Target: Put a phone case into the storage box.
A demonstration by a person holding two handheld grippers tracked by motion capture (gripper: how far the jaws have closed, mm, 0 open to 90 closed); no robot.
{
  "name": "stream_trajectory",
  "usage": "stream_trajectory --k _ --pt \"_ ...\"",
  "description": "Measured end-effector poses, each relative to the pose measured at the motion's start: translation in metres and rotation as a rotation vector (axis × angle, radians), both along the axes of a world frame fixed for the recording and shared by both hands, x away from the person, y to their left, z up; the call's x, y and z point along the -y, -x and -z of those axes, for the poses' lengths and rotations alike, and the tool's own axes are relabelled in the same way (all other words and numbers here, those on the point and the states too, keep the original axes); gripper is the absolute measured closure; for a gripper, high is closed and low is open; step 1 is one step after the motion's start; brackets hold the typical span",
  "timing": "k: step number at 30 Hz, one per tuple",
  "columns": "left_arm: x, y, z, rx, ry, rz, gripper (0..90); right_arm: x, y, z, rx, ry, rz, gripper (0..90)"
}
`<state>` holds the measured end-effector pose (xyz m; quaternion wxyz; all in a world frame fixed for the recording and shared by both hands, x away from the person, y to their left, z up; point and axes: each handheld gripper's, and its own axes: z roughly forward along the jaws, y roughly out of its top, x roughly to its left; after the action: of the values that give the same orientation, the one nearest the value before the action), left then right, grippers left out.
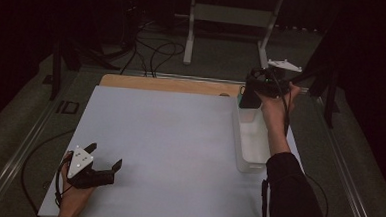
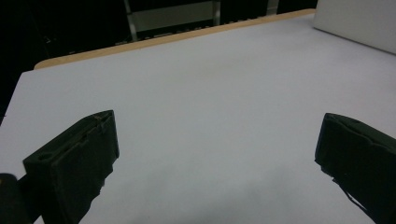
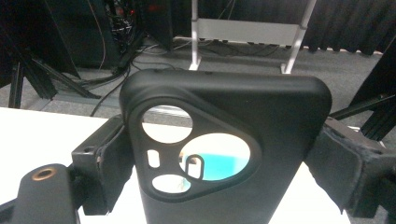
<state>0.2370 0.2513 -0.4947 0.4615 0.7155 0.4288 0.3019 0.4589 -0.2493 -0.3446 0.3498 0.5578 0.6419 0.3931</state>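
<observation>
two sets of tongs are at work, and the nearer one does little: the left tongs point(image 1: 104, 156) rest low on the near left part of the bench point(image 1: 169, 137), jaws spread wide with nothing between them, and the left gripper view looks across bare pale surface between its two black jaws. farther off, at the far right of the bench, the right tongs point(image 1: 254, 89) are clamped on a black phone case point(image 3: 224, 154), which stands upright between the jaws with its camera cut-outs facing the lens in the right gripper view. in the high view the case hangs over the far end of a clear plastic bin point(image 1: 249, 141) that sits along the right edge of the bench. my reading is that the step in hand is carrying the case, either just lifted out of the bin or about to go into it; which of the two i cannot tell. a next move would call for a steady grip on the case's slick sides and clearance over the bin's rim, with the left tongs free to help. the bench is a plain white sheet over a wooden top whose far edge shows. beyond it lie grey floor, loose cables point(image 1: 154, 51) and a white metal frame point(image 1: 230, 20) against a dark room.
</observation>
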Motion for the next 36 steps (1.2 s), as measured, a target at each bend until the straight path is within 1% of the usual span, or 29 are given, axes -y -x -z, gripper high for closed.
stream_trajectory --k 10,17,26,32,36 --pt "0.000 0.001 0.000 -0.001 -0.001 -0.003 0.1 0.002 -0.004 0.009 -0.015 0.022 0.010 14.1" --pt "0.000 0.001 0.000 -0.001 0.000 -0.002 0.2 0.004 -0.008 0.014 -0.030 0.022 0.018 14.1" --pt "-0.001 0.001 0.000 0.002 0.005 -0.005 0.1 0.001 -0.012 0.021 -0.045 0.020 0.023 14.1" --pt "-0.001 0.001 0.000 0.001 0.004 -0.004 0.1 -0.001 -0.014 0.027 -0.060 0.046 0.021 14.1" --pt "-0.001 0.001 0.000 0.002 0.004 -0.005 0.1 -0.002 -0.016 0.032 -0.070 0.047 0.022 14.1"
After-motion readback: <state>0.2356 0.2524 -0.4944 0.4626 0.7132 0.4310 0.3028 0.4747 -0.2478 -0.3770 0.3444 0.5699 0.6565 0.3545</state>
